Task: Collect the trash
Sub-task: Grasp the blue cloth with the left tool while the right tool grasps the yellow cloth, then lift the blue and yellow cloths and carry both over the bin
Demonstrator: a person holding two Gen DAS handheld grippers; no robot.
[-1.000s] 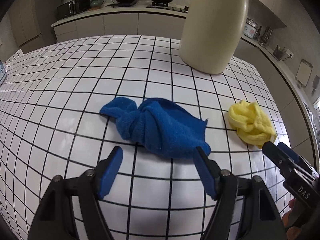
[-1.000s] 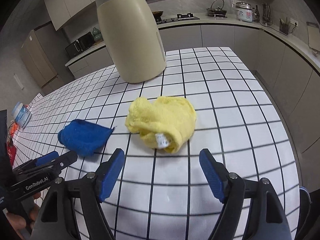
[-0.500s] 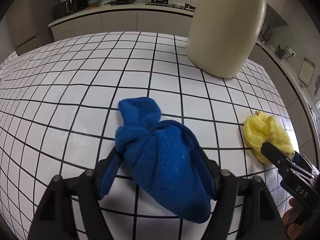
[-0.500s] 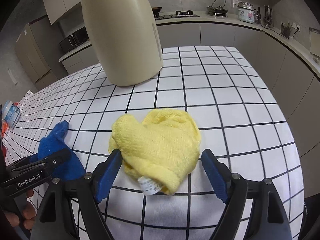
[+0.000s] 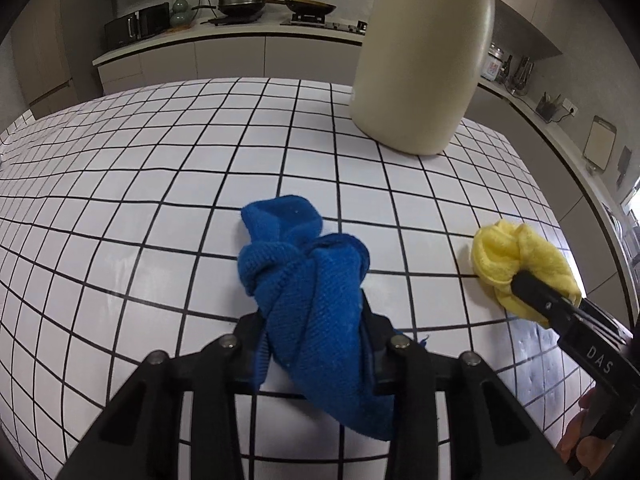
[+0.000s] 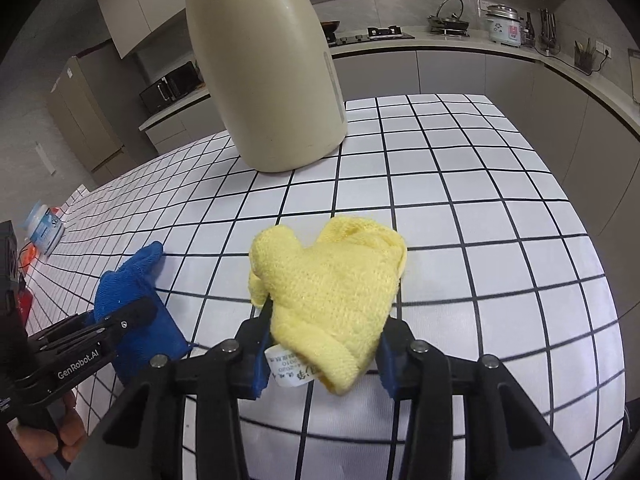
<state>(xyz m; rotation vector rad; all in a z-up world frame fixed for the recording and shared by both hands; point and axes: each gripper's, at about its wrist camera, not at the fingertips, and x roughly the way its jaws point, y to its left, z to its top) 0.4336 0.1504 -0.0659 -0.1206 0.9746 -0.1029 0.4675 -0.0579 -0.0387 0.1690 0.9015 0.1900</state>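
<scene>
Grasp stage, seen from both wrist cameras. Left gripper [image 5: 314, 344], lower centre of its frame, has its tongs pinching a blue cloth [image 5: 308, 292]; the bunched front of the cloth spills forward onto the checked table [image 5: 160, 184]. Right gripper [image 6: 324, 354], lower centre of its frame, has its tongs pinching a yellow cloth [image 6: 332, 280], whose white label [image 6: 292, 372] hangs beside the left finger. Each cloth also appears at the edge of the other view: yellow at right, blue at lower left. A tall cream jug [image 6: 264, 68] stands on the table beyond both cloths, apart from them. Handling, as a judgement: both cloths look knitted, soft and light, so they should crumple instead of slipping; the thick bunched middle is the surest place to hold, since a loose corner could pull free.
</scene>
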